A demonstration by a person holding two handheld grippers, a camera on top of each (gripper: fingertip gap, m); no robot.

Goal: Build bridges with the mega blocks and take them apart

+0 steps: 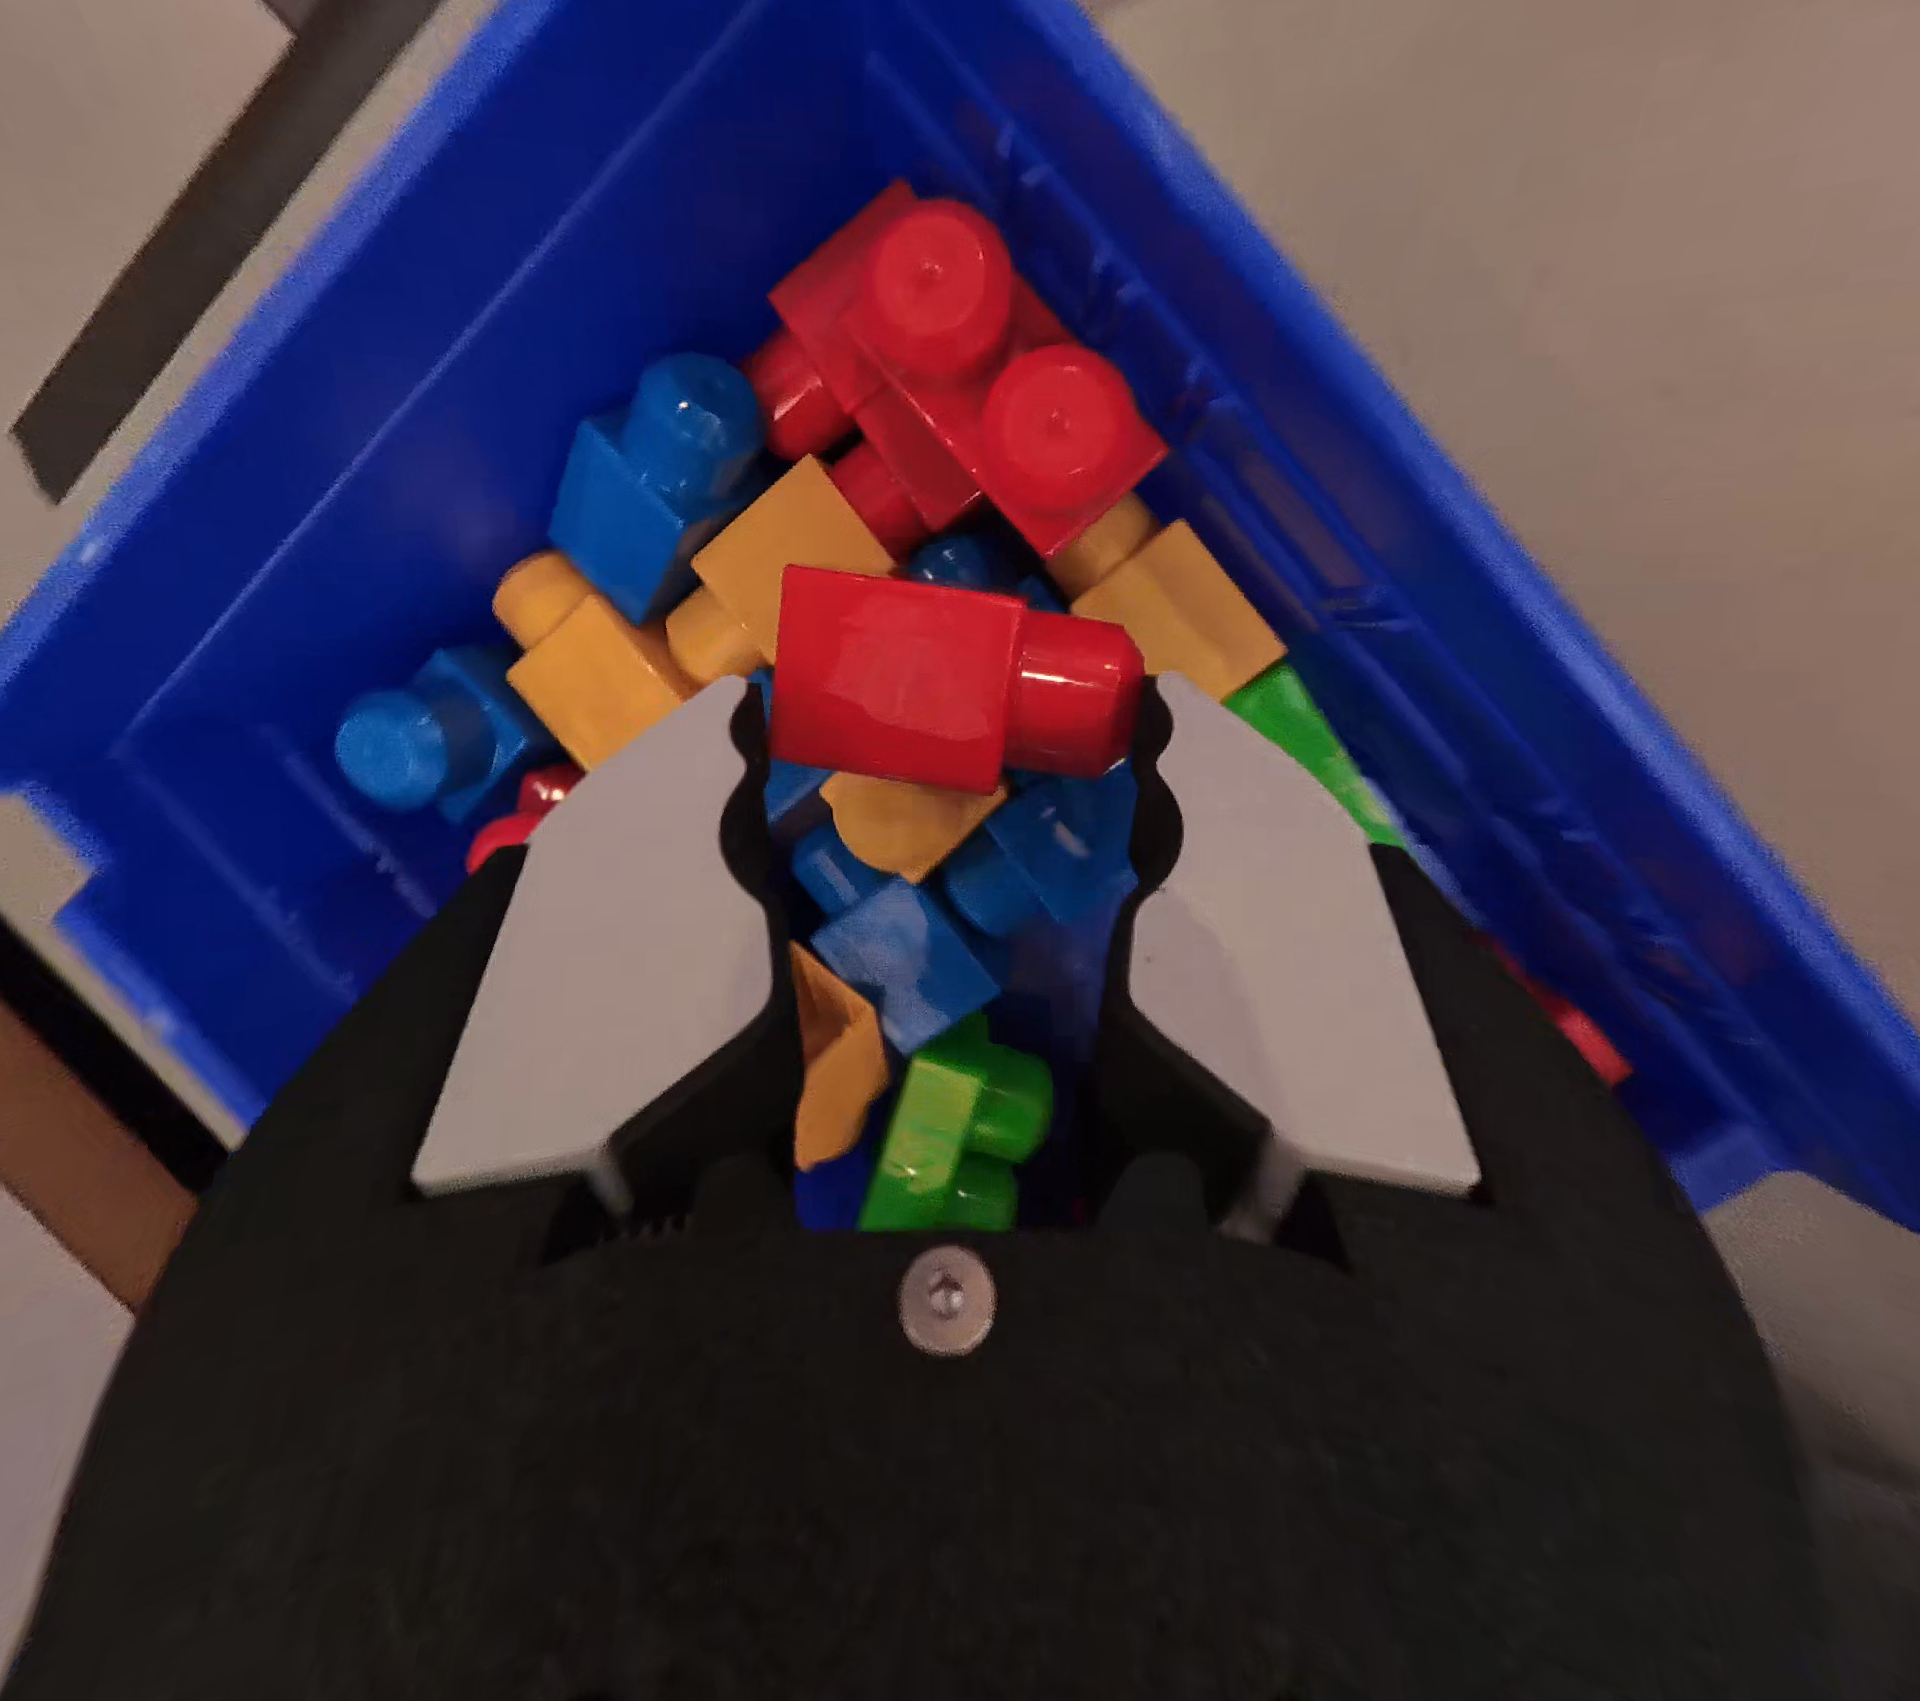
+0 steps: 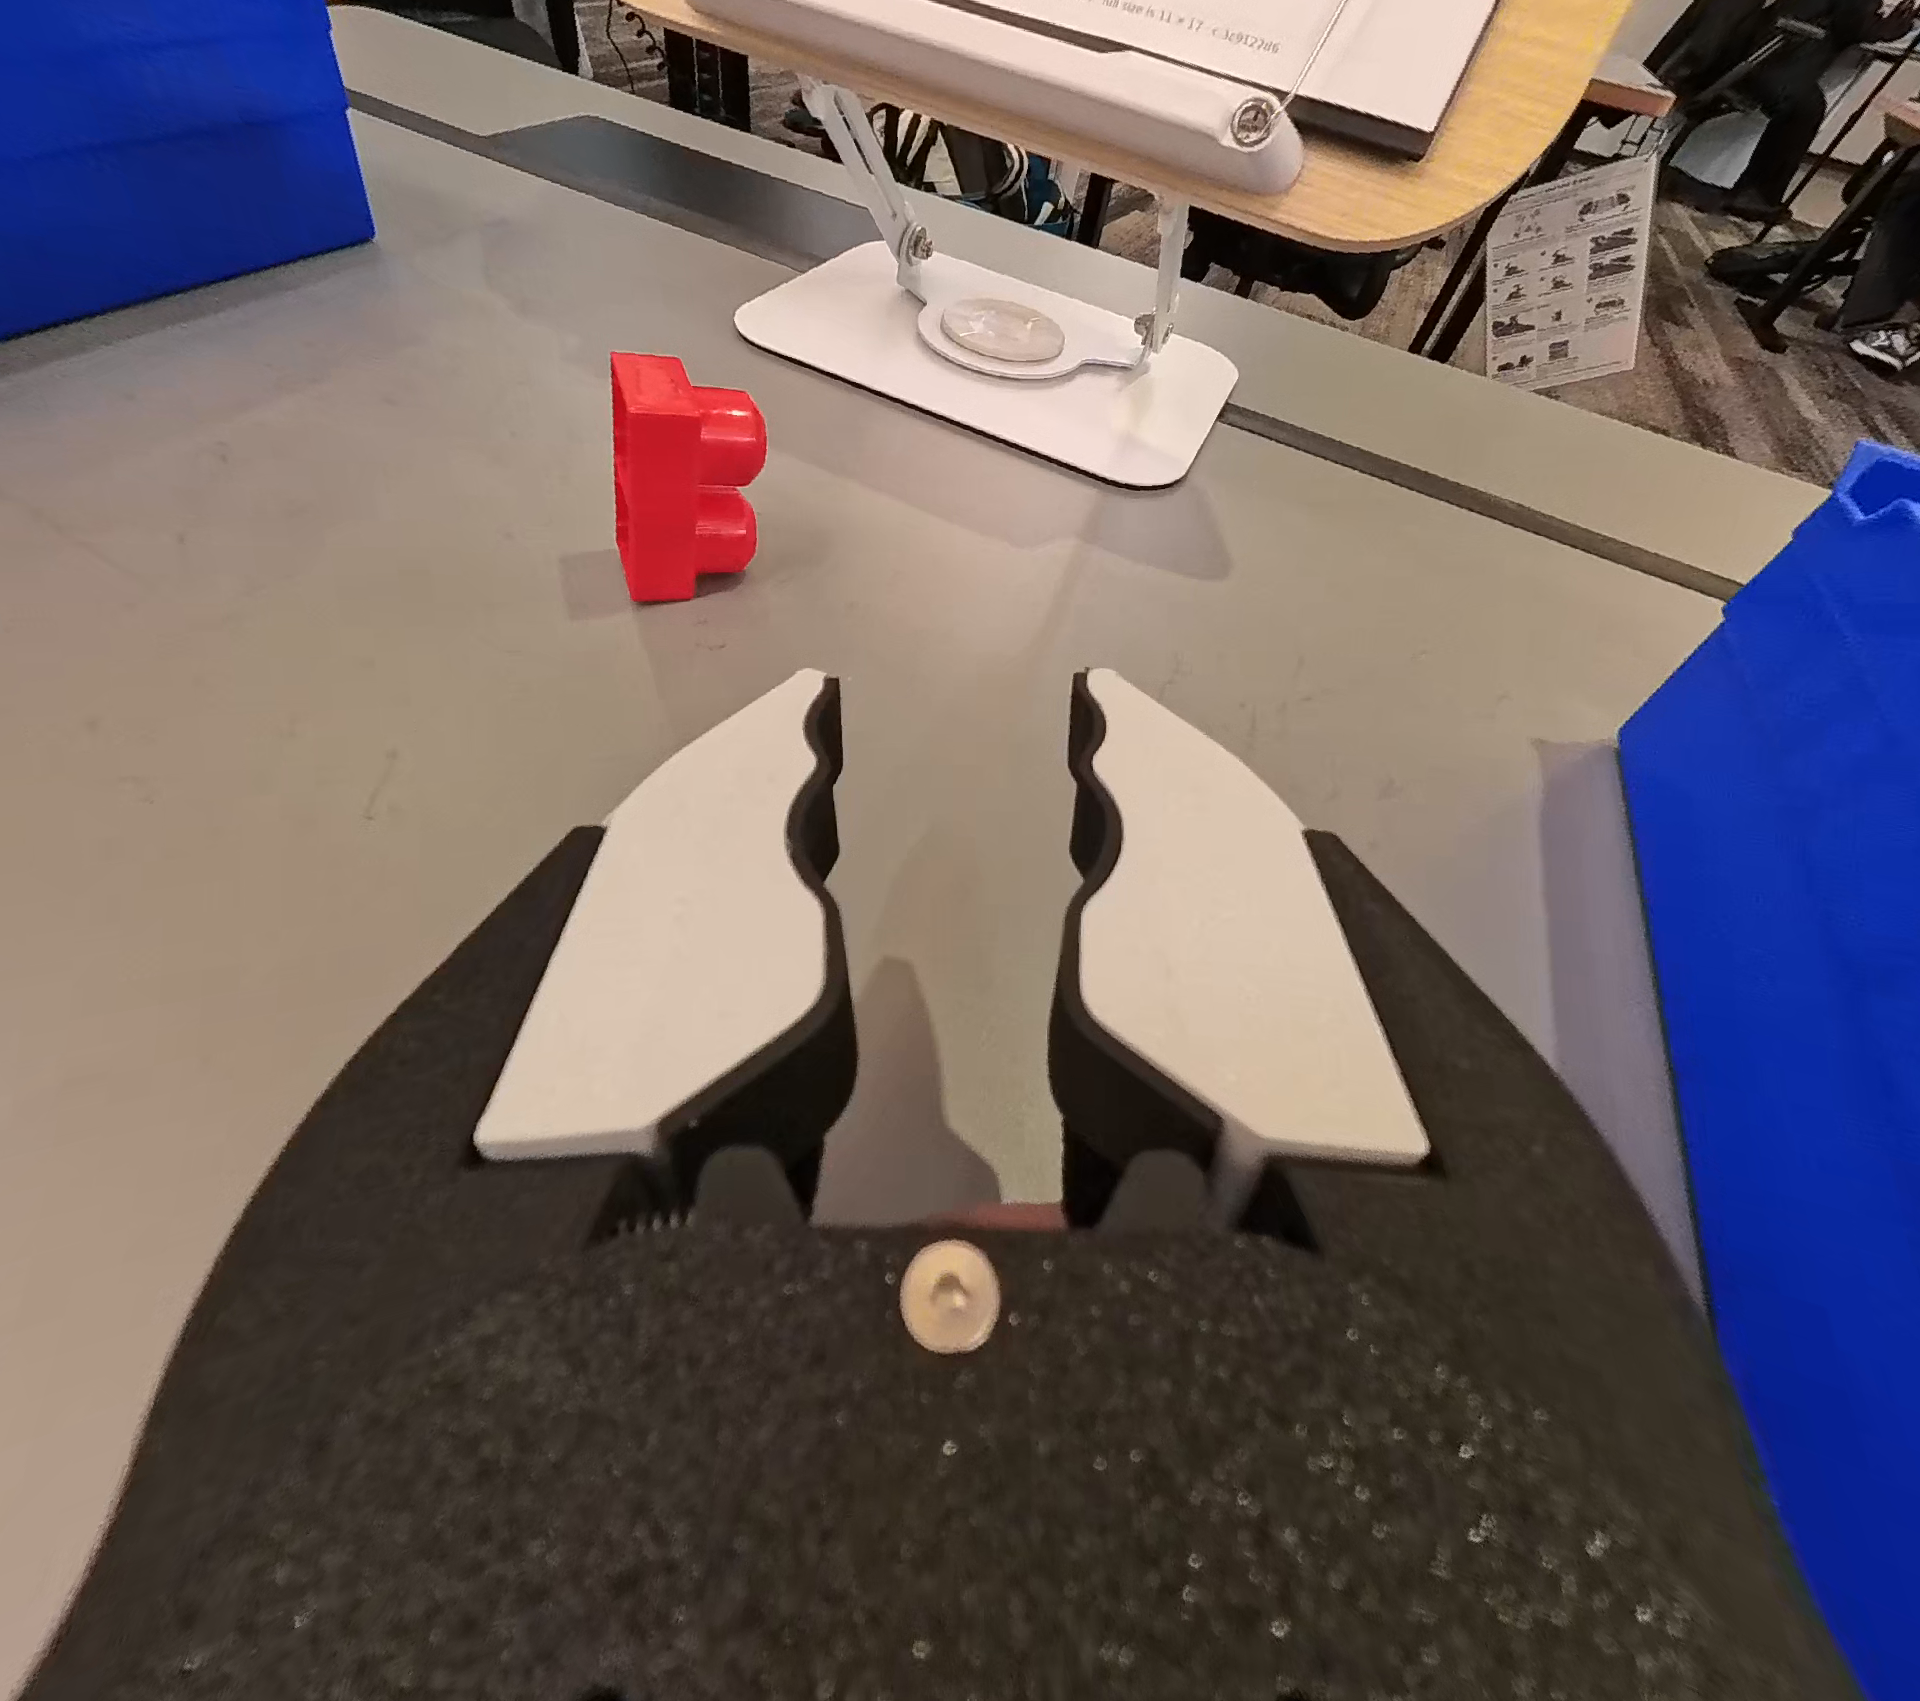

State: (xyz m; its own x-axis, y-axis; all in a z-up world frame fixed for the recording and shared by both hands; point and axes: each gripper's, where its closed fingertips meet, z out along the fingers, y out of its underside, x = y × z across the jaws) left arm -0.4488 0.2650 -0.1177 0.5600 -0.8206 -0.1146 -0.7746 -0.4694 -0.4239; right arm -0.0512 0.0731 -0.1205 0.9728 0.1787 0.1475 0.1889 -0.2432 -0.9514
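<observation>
A red one-stud block sits clamped between the fingertips of the left tool, held lying sideways above a blue bin heaped with red, yellow, blue and green blocks. On the grey surface, a red two-stud block lies on its side, studs pointing right, just ahead of the right tool, whose fingers stand apart with nothing between them. A document stand with a printed sheet rises behind it; another blue bin sits far left, and a further blue bin at right.
</observation>
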